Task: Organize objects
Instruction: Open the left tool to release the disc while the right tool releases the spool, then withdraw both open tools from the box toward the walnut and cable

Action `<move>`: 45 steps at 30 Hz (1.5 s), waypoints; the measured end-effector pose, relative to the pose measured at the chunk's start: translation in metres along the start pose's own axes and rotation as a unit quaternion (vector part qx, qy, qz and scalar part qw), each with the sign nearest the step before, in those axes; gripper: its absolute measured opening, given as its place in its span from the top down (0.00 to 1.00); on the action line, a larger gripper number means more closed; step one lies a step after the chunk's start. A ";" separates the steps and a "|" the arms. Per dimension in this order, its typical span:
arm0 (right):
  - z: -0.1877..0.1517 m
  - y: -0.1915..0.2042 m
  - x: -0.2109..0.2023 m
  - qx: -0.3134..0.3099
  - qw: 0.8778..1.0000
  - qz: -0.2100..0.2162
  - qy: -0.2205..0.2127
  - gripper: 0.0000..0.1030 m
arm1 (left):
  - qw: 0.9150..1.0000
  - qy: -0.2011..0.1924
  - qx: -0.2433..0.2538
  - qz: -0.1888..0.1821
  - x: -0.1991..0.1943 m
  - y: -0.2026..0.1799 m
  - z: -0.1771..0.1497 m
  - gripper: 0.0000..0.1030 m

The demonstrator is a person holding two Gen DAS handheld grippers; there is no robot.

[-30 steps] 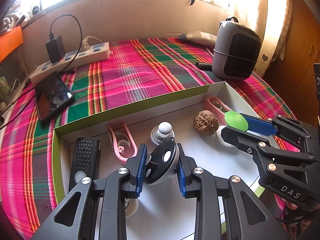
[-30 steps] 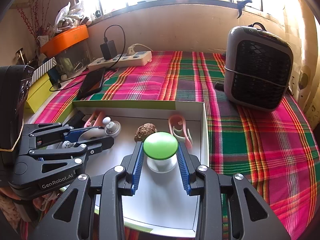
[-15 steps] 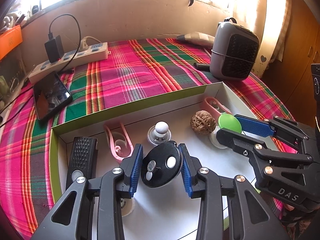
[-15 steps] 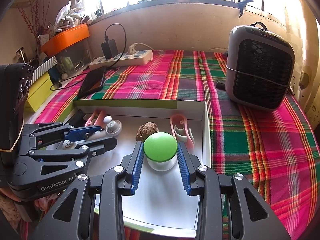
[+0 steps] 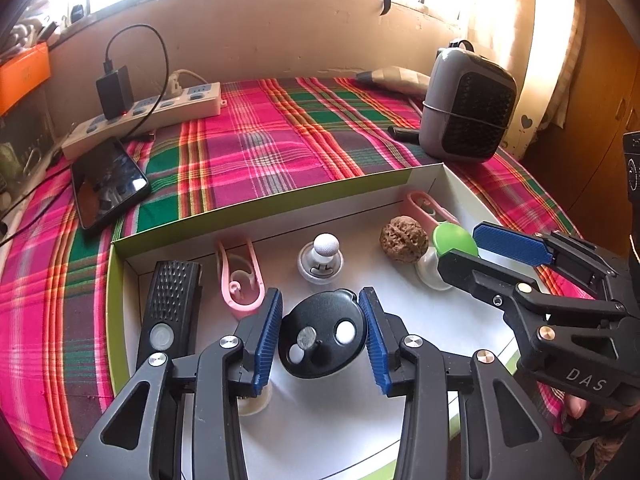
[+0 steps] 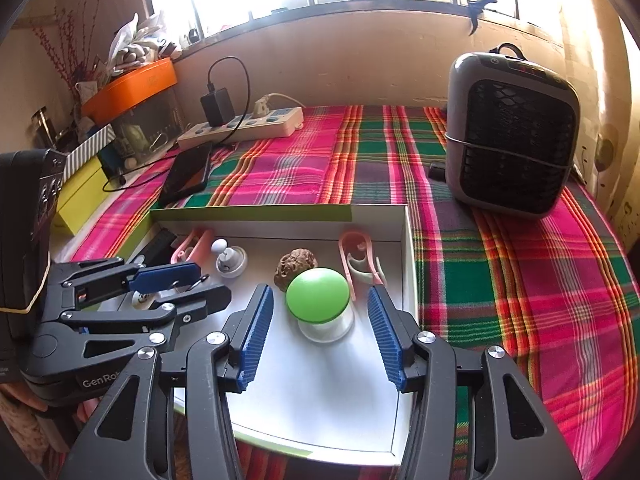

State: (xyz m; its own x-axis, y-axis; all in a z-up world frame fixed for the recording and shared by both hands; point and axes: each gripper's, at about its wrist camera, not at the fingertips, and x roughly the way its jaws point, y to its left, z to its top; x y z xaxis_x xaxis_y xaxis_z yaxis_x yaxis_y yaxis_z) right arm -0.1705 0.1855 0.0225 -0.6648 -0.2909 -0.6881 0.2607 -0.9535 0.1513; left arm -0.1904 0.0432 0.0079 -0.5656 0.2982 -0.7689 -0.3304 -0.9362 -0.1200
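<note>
Left wrist view shows the left gripper (image 5: pixel 322 338) opening, fingers clear of the black disc (image 5: pixel 323 336) lying in the box (image 5: pixel 260 210), while the right gripper (image 6: pixel 320 330) opens around the green-capped jar (image 6: pixel 320 304); best withdraw both straight back without nudging either.

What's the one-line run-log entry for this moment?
left gripper: jaws opening around black disc | right gripper: jaws opening around green-capped jar | both in tray
</note>
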 end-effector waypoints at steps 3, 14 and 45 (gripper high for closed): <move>0.000 0.001 -0.005 0.002 1.000 -0.003 -0.006 0.51 | 1.000 -0.002 -0.007 -0.006 -0.003 0.001 -0.001 0.62; -0.001 0.008 -0.022 0.002 1.000 -0.010 -0.021 0.51 | 1.000 -0.024 -0.012 -0.014 -0.030 -0.001 -0.008 0.62; -0.049 0.054 -0.071 -0.020 0.999 0.016 -0.029 0.51 | 0.997 -0.052 -0.034 0.035 -0.102 -0.007 -0.076 0.62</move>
State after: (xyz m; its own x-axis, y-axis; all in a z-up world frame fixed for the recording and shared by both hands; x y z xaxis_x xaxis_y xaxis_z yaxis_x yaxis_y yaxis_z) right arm -0.0756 0.1585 0.0448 -0.6955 -0.3262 -0.6402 0.3096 -0.9401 0.1427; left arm -0.0729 0.0049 0.0390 -0.6625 0.2453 -0.7078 -0.2362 -0.9651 -0.1134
